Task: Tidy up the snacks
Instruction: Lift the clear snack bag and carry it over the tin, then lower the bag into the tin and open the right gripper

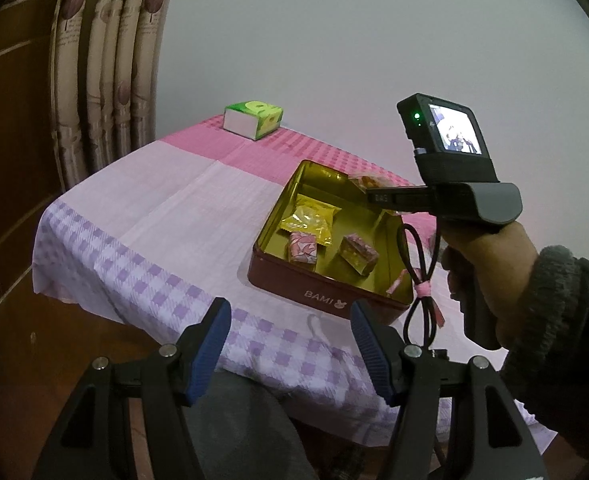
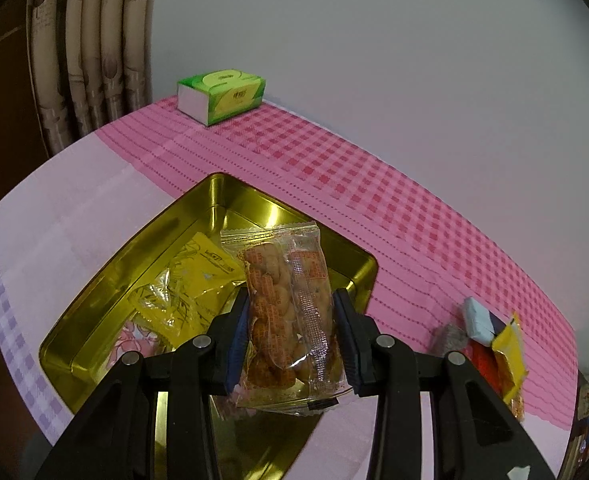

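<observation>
Inside, tin (image 2: 94, 280) holding yellow packet (image 2: 198, 280), pink sweets (image 1: 303, 247)

The left wrist view looks forward and down from off the near edge of the worktop (image 1: 142, 216), set back, taking in the whole tin (image 1: 326, 240) and the right hand (image 1: 490, 264). The right wrist view sits closer, directly above the tin (image 2: 94, 320), tilted steeply down. Both face the wall and share the tin, the checked cloth (image 2: 334, 168) and the green box (image 2: 222, 96) at the far corner

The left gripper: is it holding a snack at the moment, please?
No, the left gripper stands open and empty, short of the tin.
</observation>
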Demonstrator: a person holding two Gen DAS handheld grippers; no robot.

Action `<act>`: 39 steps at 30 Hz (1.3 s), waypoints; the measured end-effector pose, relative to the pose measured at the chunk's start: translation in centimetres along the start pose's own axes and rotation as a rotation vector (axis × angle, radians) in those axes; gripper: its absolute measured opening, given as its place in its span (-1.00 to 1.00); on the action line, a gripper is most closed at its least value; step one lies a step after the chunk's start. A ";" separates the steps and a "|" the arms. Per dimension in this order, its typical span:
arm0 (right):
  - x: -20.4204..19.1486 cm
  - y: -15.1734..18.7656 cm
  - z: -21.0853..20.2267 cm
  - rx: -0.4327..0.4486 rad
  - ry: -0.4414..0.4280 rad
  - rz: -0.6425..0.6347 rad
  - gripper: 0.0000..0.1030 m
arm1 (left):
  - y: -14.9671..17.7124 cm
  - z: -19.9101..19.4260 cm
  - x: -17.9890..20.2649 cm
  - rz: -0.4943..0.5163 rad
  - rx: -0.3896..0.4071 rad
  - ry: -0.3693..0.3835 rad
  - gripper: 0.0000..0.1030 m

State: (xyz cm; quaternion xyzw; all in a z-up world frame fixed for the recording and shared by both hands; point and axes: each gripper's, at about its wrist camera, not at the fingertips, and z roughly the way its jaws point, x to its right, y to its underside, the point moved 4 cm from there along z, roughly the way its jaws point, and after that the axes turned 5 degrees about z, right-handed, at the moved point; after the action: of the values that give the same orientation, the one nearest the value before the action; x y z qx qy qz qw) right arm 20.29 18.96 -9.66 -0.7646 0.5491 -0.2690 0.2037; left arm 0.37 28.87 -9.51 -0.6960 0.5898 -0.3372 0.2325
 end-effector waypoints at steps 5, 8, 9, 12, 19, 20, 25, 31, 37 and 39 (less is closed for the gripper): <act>-0.4 -0.1 1.7 -0.024 -0.008 0.000 -0.29 | 0.0 0.3 -0.4 -0.017 -0.013 0.000 0.23; -1.0 -0.1 2.6 -0.036 -0.015 -0.010 -0.29 | 0.0 0.5 -0.6 -0.021 -0.020 -0.002 0.23; -1.1 -0.1 2.9 -0.039 -0.015 -0.015 -0.29 | 0.1 0.5 -0.7 -0.022 -0.023 -0.002 0.23; -1.6 -0.1 3.6 -0.050 -0.019 -0.022 -0.29 | 0.0 0.7 -0.8 -0.025 -0.029 -0.002 0.23; -1.9 0.0 5.3 -0.078 -0.028 -0.026 -0.29 | 0.1 1.2 -1.2 -0.038 -0.048 -0.002 0.23; -1.9 0.0 5.5 -0.084 -0.033 -0.020 -0.29 | 0.1 1.2 -1.2 -0.039 -0.050 -0.002 0.23; -1.9 -0.1 6.0 -0.095 -0.040 -0.015 -0.28 | 0.2 1.4 -1.2 -0.042 -0.060 -0.004 0.23; -1.3 -0.1 6.1 -0.114 -0.073 0.038 -0.23 | 0.2 1.4 -1.1 -0.038 -0.060 -0.006 0.23; 0.5 0.7 2.8 -0.052 -0.107 0.089 0.28 | 0.3 1.4 -0.8 -0.014 -0.058 -0.006 0.23; 2.1 1.7 0.9 -0.022 -0.137 0.144 0.45 | 0.3 1.2 -0.4 0.008 -0.052 -0.005 0.23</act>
State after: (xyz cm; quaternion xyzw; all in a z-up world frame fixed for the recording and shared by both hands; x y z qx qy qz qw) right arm 20.14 16.46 -10.99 -0.7421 0.5902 -0.1947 0.2510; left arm 1.05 29.08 -10.62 -0.7004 0.6005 -0.3189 0.2172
